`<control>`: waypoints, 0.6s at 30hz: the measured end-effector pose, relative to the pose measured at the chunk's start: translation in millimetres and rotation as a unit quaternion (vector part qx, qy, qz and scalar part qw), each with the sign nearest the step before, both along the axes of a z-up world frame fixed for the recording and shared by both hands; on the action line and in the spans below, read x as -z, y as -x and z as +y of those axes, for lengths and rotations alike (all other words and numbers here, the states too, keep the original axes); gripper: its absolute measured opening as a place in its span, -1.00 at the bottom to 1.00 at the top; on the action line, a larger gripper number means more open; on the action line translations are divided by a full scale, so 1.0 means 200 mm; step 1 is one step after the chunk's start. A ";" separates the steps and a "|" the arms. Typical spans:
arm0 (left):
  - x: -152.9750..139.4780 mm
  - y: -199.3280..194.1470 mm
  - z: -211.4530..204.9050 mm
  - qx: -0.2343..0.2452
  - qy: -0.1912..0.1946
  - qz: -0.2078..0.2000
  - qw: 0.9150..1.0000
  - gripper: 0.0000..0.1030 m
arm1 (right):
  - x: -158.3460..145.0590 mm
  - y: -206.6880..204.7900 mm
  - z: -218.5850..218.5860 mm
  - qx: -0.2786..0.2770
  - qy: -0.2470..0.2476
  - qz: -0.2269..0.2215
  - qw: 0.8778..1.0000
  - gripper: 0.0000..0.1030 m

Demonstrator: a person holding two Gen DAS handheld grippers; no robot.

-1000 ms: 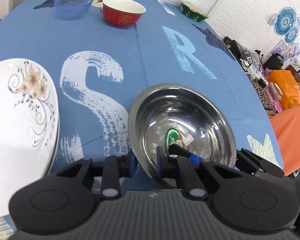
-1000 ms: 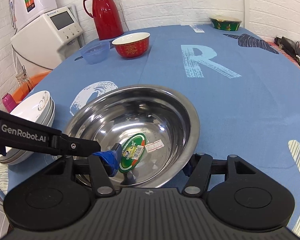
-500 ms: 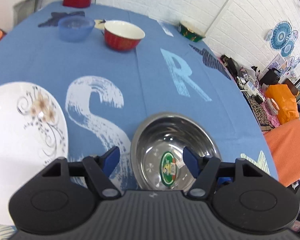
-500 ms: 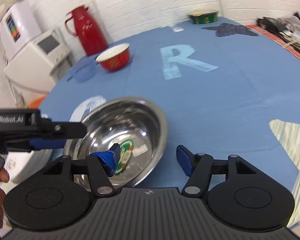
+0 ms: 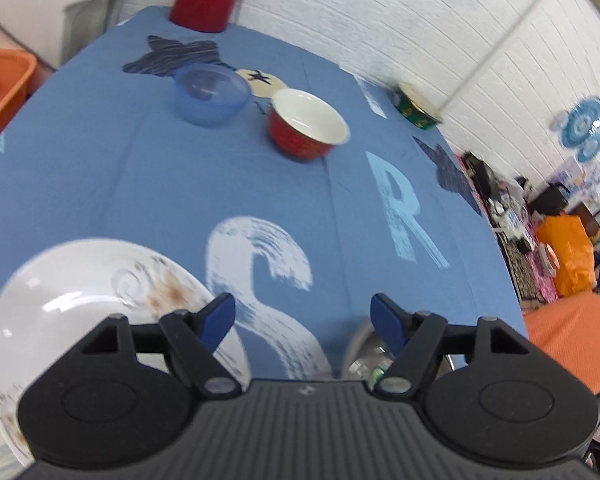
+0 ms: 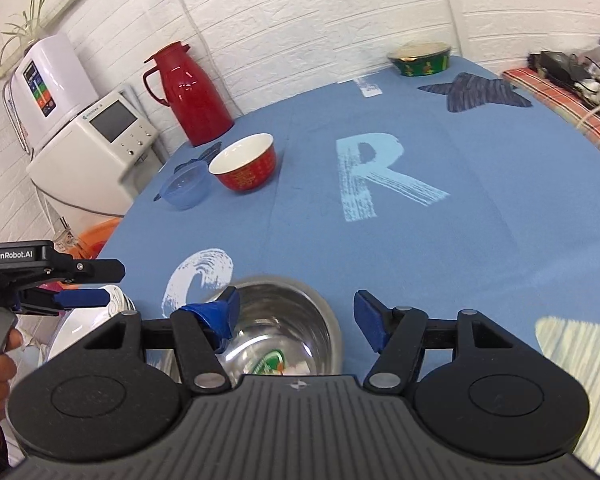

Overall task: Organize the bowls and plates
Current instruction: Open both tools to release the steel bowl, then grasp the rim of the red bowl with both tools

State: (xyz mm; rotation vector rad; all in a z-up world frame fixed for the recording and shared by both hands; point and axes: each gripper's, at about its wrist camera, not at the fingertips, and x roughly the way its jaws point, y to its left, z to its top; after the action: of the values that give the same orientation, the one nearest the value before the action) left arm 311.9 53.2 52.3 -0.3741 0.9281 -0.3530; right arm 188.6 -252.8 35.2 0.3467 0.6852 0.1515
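Right wrist view shows the right hand-held gripper [image 6: 296,316] with its jaws spread and nothing between them, poised above the steel bowl [image 6: 288,320] that sits on the blue surface [image 6: 480,240] near the front edge. The left hand-held gripper [image 5: 303,322] is likewise parted and empty, with the white floral plates [image 5: 80,304] low on its left.

Further back stand the red bowl [image 6: 245,164] and, just beside it, the blue plastic bowl [image 6: 185,189]; a green bowl [image 6: 420,59] sits at the far edge.

The steel bowl looks light, stiff and slick, so a pinch across its thin rim seems the safest hold. The red bowl is probably ceramic (heavier, chip-prone) and wants a firm rim grip. The plastic one should be light and forgiving, though its wall may flex.
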 end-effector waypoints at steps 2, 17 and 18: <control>-0.01 -0.07 0.06 -0.016 -0.001 0.004 1.000 0.43 | -0.02 -0.06 0.01 -0.011 0.005 0.002 1.000 -0.04; 0.01 -0.67 -0.10 -0.054 0.006 0.027 0.998 0.43 | -0.12 -0.72 0.13 -0.080 0.034 0.024 0.996 -0.02; 0.02 -0.72 -0.12 -0.060 0.022 0.035 0.997 0.43 | -0.13 -0.78 0.14 -0.083 0.040 0.025 0.995 -0.02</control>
State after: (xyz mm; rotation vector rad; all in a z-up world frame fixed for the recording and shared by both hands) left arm 455.1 29.6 48.6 -0.4826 0.9627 -0.2517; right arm 343.8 -224.1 62.1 0.2166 0.7681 0.2736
